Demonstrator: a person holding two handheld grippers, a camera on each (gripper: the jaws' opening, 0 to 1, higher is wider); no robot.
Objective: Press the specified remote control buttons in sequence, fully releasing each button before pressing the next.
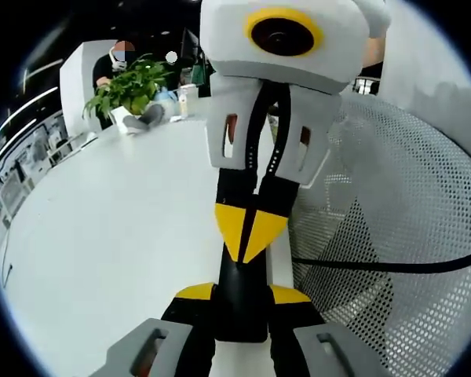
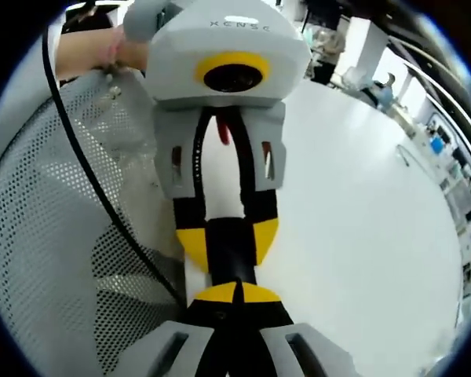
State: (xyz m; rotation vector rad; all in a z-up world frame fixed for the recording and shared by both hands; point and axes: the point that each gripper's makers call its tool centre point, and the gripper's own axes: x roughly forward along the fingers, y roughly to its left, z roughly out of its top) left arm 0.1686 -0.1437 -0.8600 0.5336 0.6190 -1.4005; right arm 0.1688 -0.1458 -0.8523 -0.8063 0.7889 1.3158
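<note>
A narrow black remote control [image 1: 239, 310] stands between the yellow-tipped jaws of my left gripper [image 1: 242, 294], which is shut on it. My right gripper [image 1: 247, 247] comes in from the top of the left gripper view, its two yellow tips shut together into a point that rests on the remote's upper end. In the right gripper view my right gripper [image 2: 235, 292] is shut, its tip against the remote control [image 2: 231, 251], with the left gripper [image 2: 229, 236] facing it and clamping the remote's sides. The remote's buttons are hidden.
A large white table [image 1: 125, 212] spreads under both grippers. A white perforated mesh surface [image 1: 400, 196] with a black cable [image 1: 392, 267] across it lies beside them. A potted plant [image 1: 129, 88] stands at the table's far end. A hand [image 2: 86, 47] holds the left gripper.
</note>
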